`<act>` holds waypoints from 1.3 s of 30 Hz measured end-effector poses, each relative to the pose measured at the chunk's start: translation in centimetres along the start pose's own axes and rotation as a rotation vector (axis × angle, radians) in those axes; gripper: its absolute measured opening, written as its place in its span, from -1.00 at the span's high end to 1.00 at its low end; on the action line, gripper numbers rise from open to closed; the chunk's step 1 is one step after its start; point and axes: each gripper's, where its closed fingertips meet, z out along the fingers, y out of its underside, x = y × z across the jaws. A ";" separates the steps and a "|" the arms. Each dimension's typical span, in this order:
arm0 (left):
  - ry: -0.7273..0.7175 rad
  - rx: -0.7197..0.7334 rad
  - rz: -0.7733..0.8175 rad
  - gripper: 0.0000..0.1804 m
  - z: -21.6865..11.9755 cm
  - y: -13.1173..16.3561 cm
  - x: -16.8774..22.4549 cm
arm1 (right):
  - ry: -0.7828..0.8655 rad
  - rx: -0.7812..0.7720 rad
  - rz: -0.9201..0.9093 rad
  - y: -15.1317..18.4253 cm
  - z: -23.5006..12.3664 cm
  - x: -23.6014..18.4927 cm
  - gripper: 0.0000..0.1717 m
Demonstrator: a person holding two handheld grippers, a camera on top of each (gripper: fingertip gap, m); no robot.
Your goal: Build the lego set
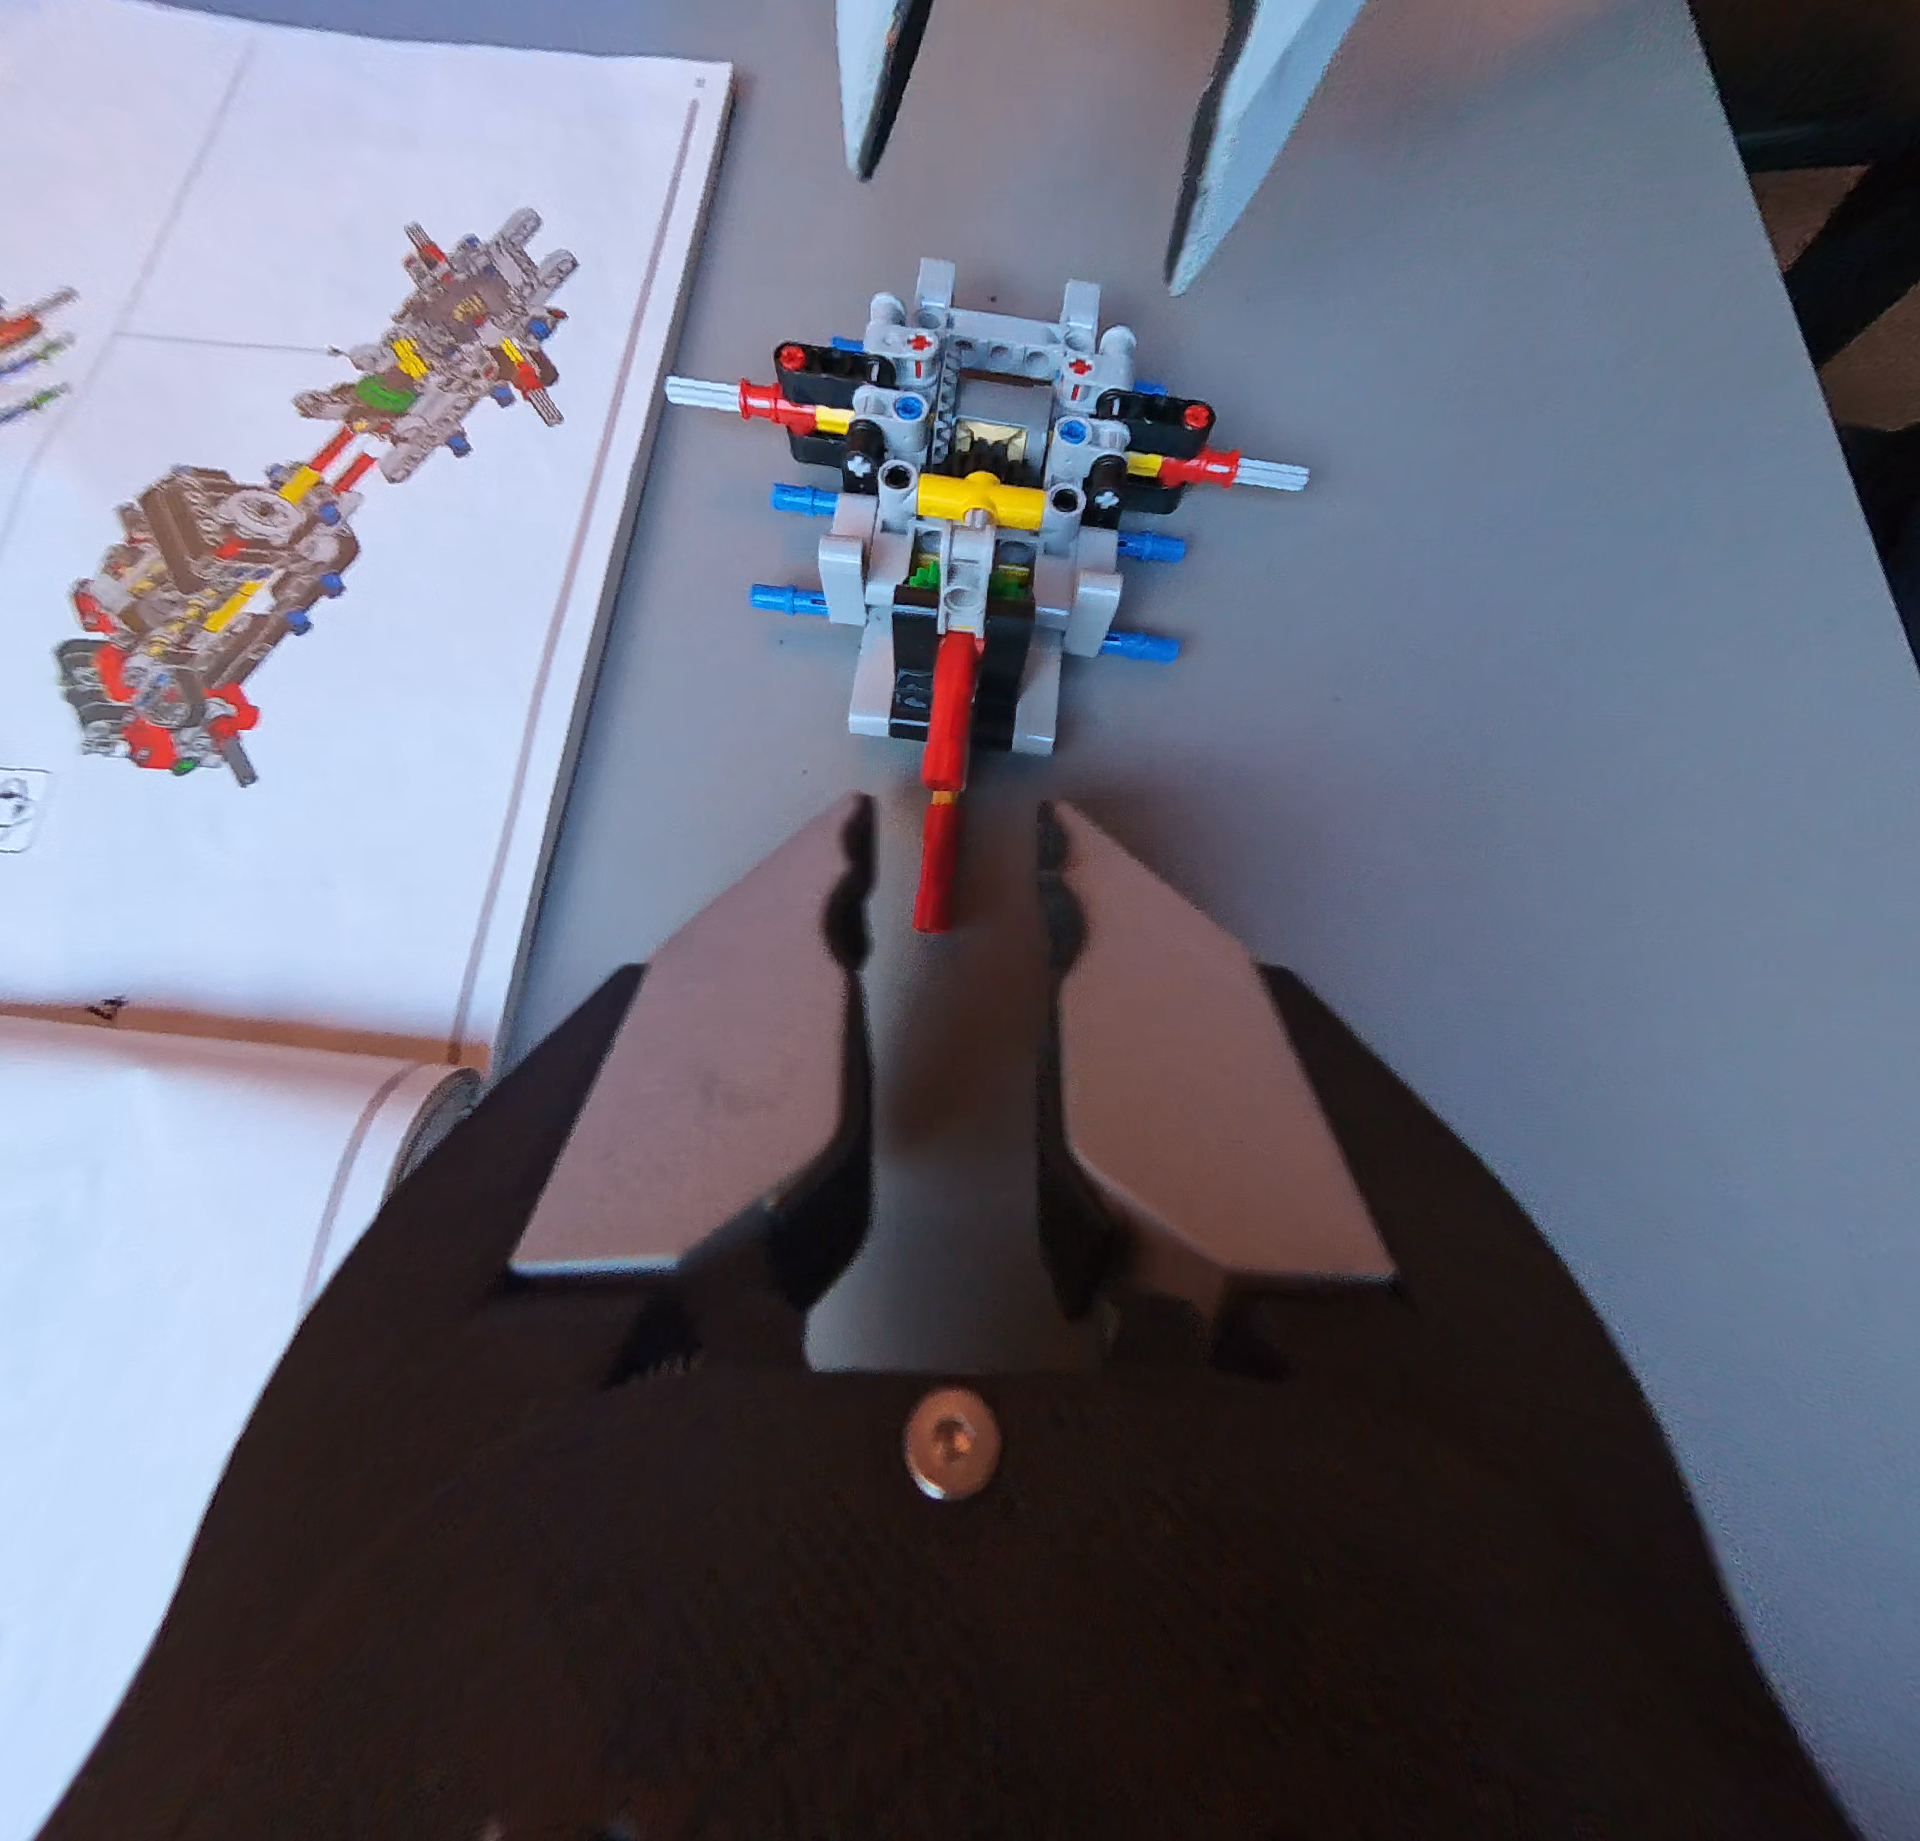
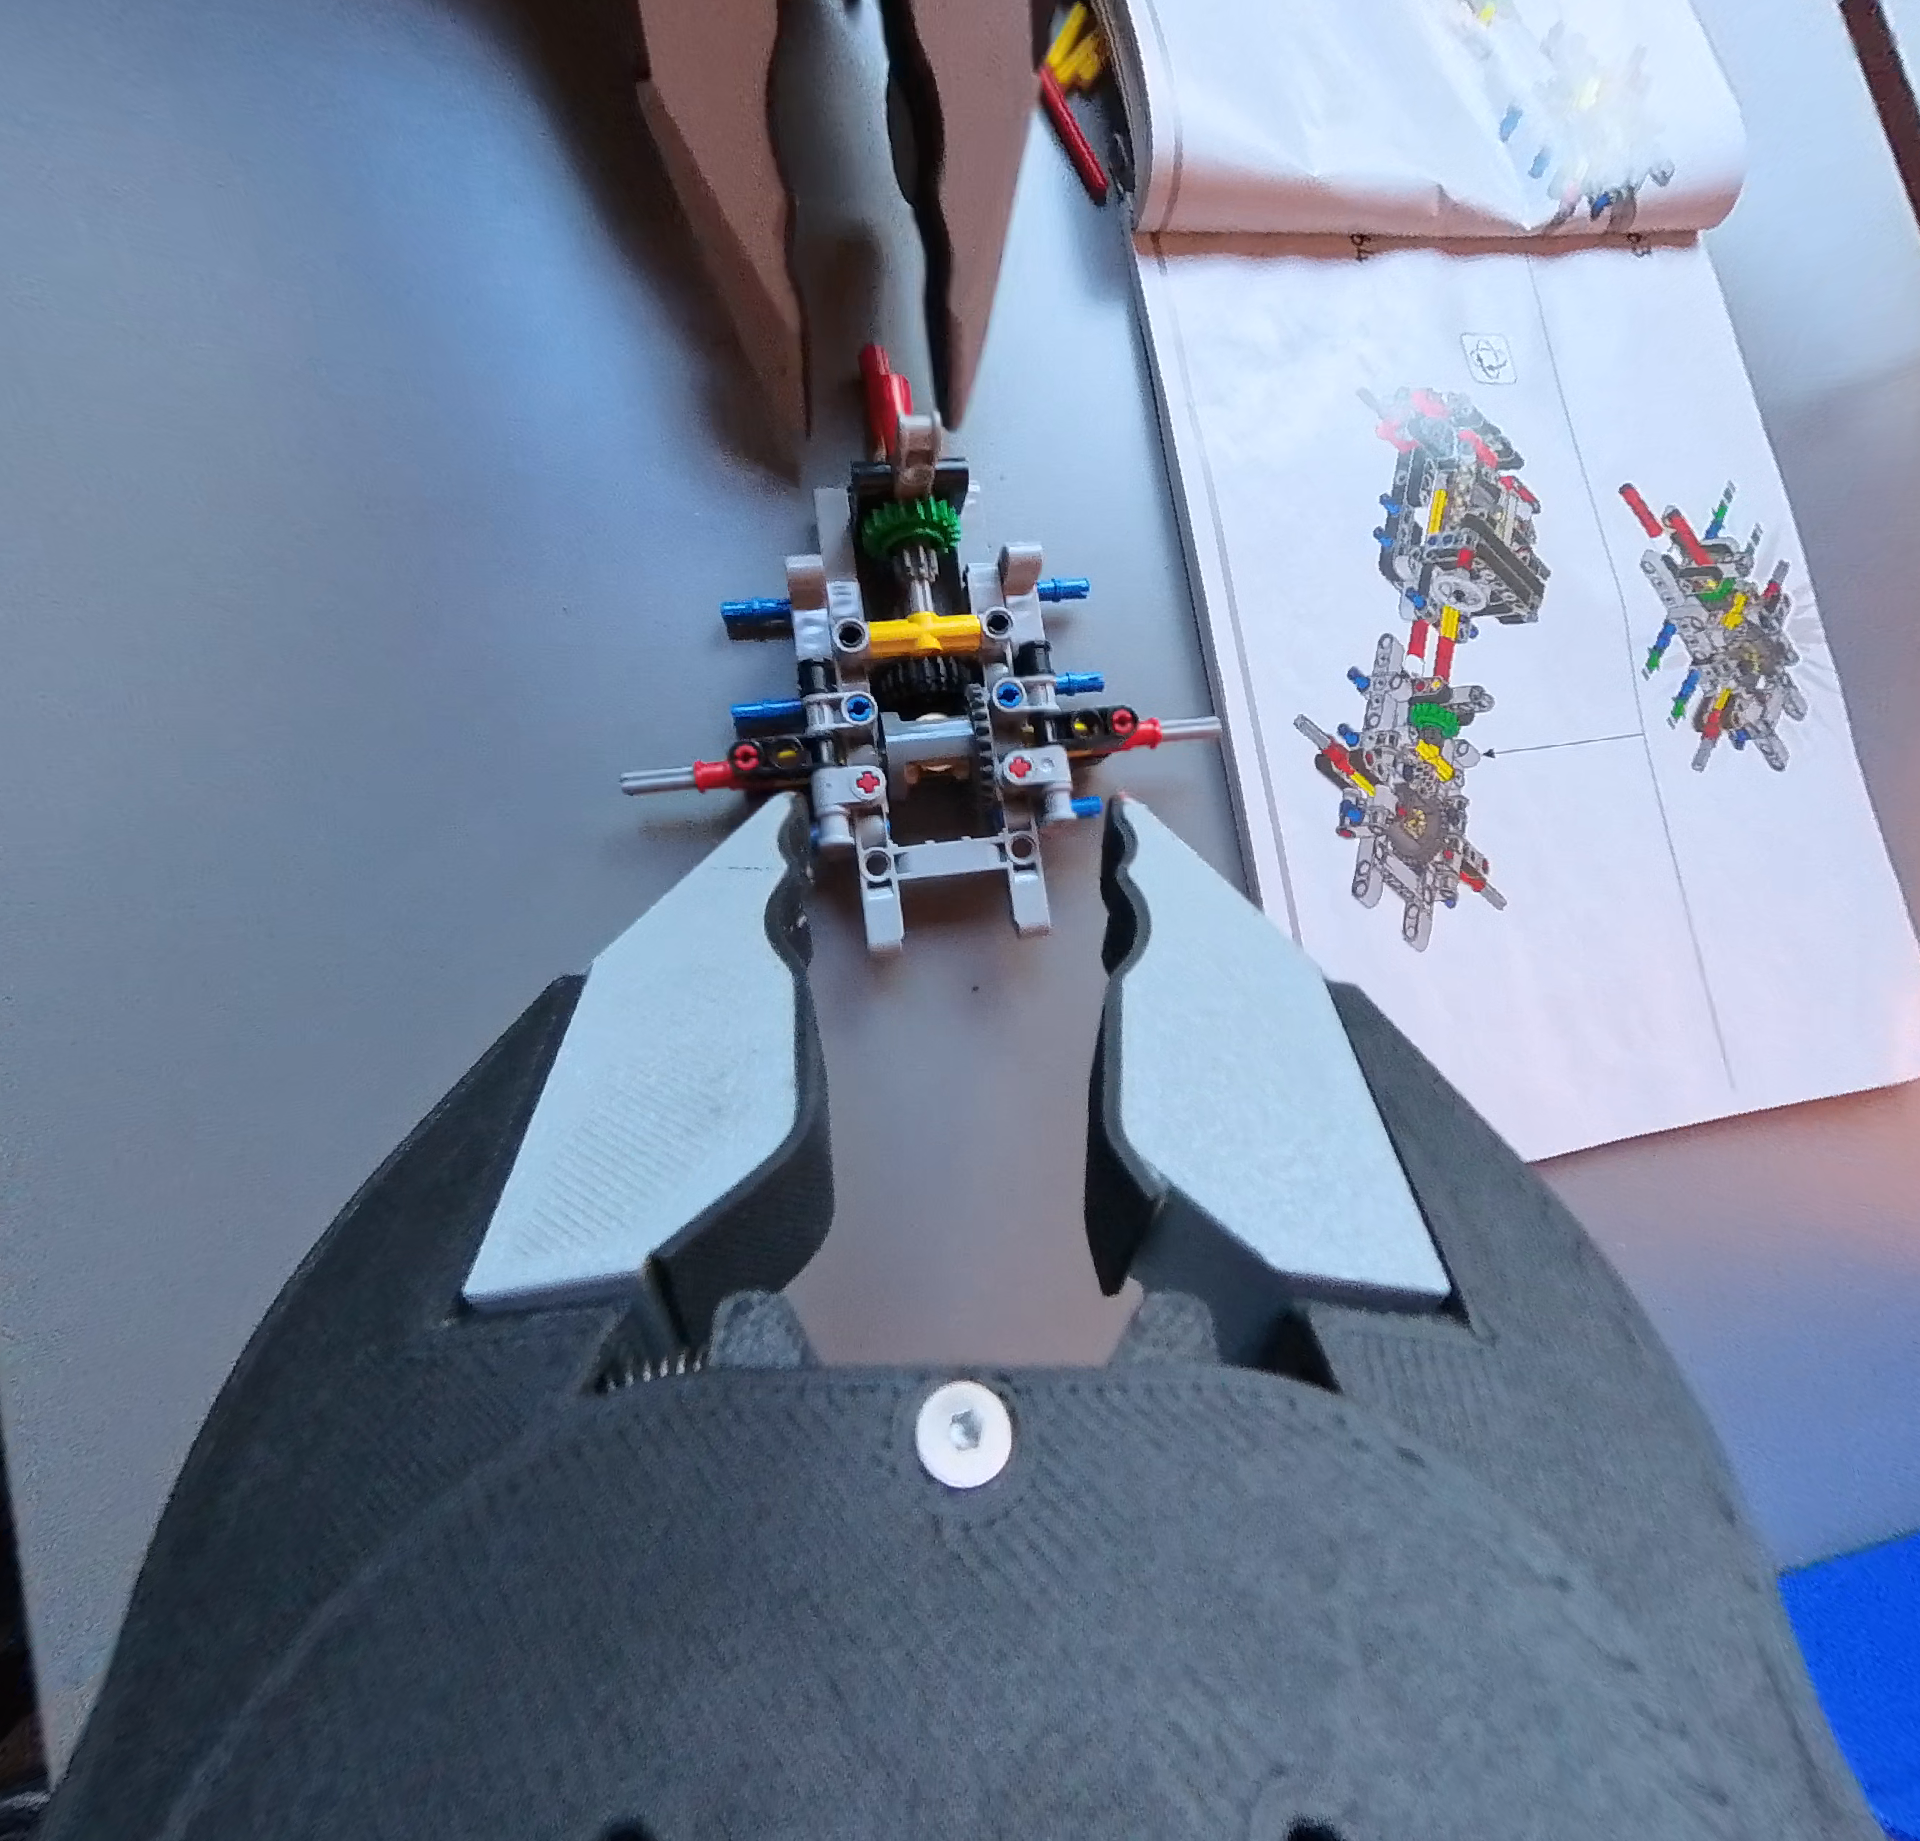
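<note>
On the table [image 1: 1455, 856] we note a brick assembly [image 1: 977, 503]; the open instruction booklet [image 1: 312, 544] lies beside it, left in the left wrist view, right in the right wrist view. Our left gripper [image 1: 951, 835] straddles the assembly's projecting shaft [image 1: 940, 856], gaps either side. Opposite, our right gripper [image 2: 951, 825] flanks the assembly's far end, fingers apart. The two grippers face each other across it
</note>
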 end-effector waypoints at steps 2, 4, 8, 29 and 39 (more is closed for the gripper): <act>-0.007 0.015 0.006 0.83 -0.2 -0.2 -0.1 | -0.008 0.011 0.018 0.5 0.1 0.2 0.36; 0.000 0.015 0.003 0.88 -0.2 -0.2 0.0 | -0.036 0.010 0.046 1.1 0.2 0.1 0.28; 0.001 0.027 0.001 0.90 -0.1 -0.5 0.1 | -0.069 0.005 0.033 2.1 0.9 -0.5 0.24; 0.000 0.032 0.002 0.97 0.3 -1.9 0.5 | -0.143 -0.006 -0.091 2.4 2.7 -0.9 0.52; 0.011 0.039 -0.017 0.97 0.2 -2.4 0.5 | -0.147 -0.038 -0.092 2.5 2.7 -0.9 0.53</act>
